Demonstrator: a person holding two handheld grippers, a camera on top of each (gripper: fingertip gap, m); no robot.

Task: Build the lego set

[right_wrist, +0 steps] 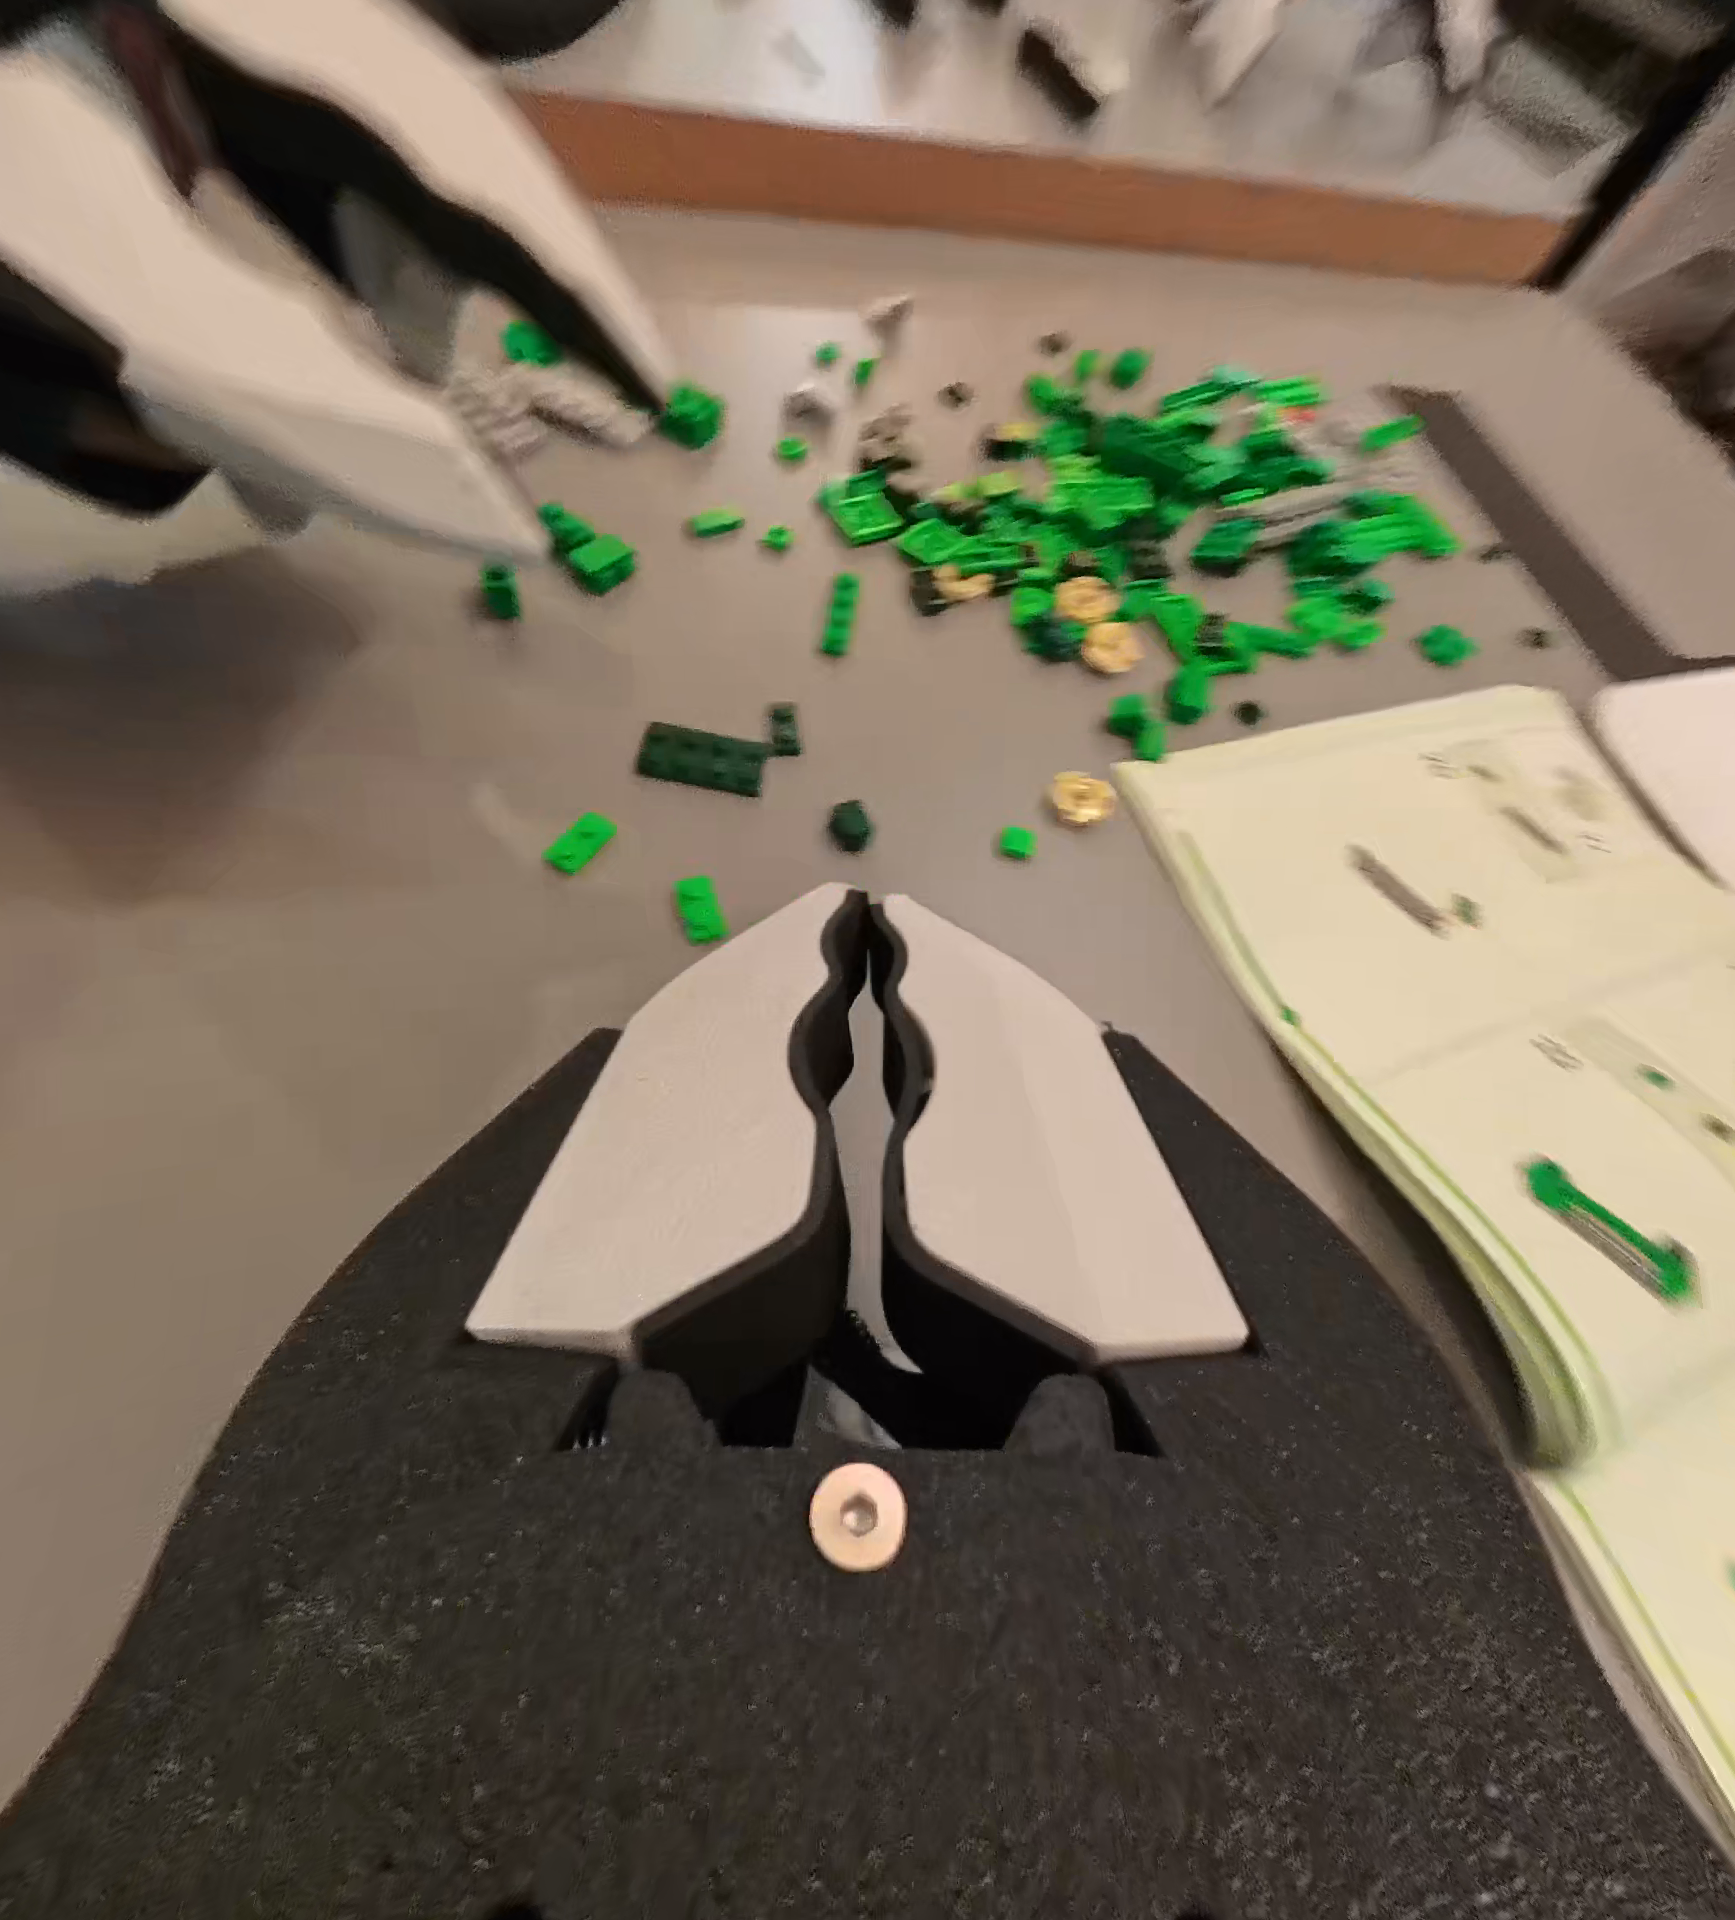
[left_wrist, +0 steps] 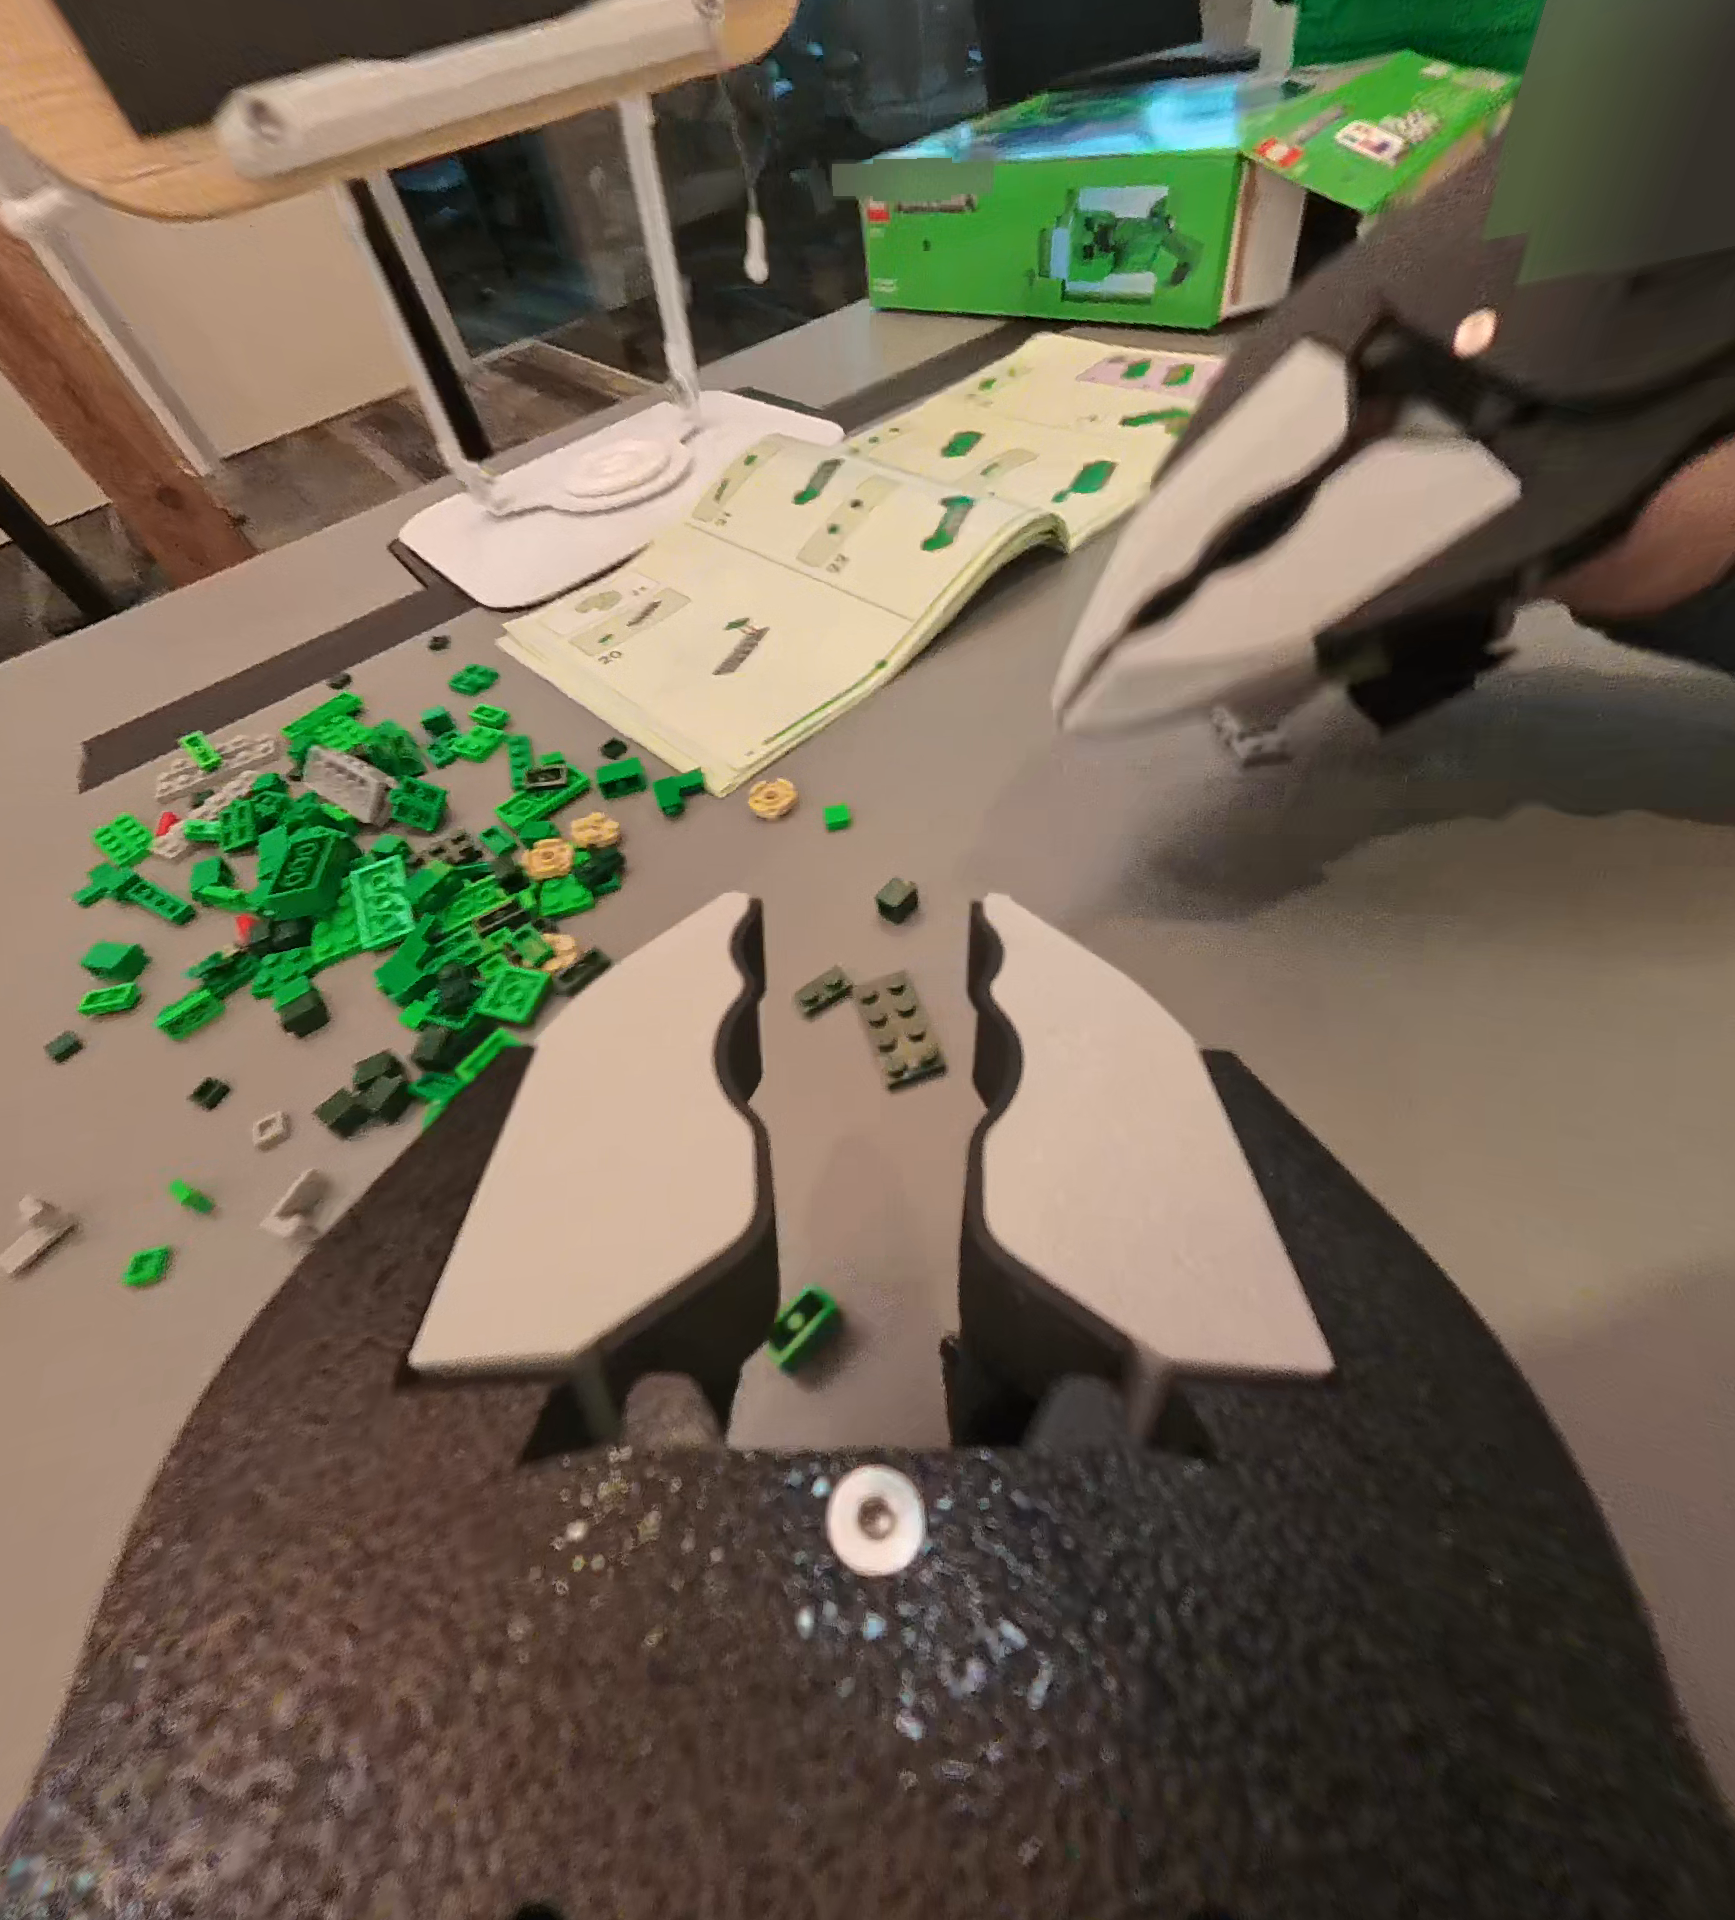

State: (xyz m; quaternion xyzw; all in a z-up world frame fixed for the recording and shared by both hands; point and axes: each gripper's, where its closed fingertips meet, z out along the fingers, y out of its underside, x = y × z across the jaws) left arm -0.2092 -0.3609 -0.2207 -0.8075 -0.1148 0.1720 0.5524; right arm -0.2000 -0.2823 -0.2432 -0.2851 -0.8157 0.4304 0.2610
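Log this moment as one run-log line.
left hand-held gripper: open over dark green plate | right hand-held gripper: shut, empty | loose brick pile unsorted | instruction booklet open

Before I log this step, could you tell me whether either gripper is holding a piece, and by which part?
Nothing is held. The left gripper is open above the dark green plate on the table; the right gripper is shut with nothing visible between its fingers.

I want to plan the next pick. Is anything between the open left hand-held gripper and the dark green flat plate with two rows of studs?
Nothing visible blocks it. The dark green studded plate lies on the bare grey table between the fingers of the left hand-held gripper; a small dark green plate sits close beside it.
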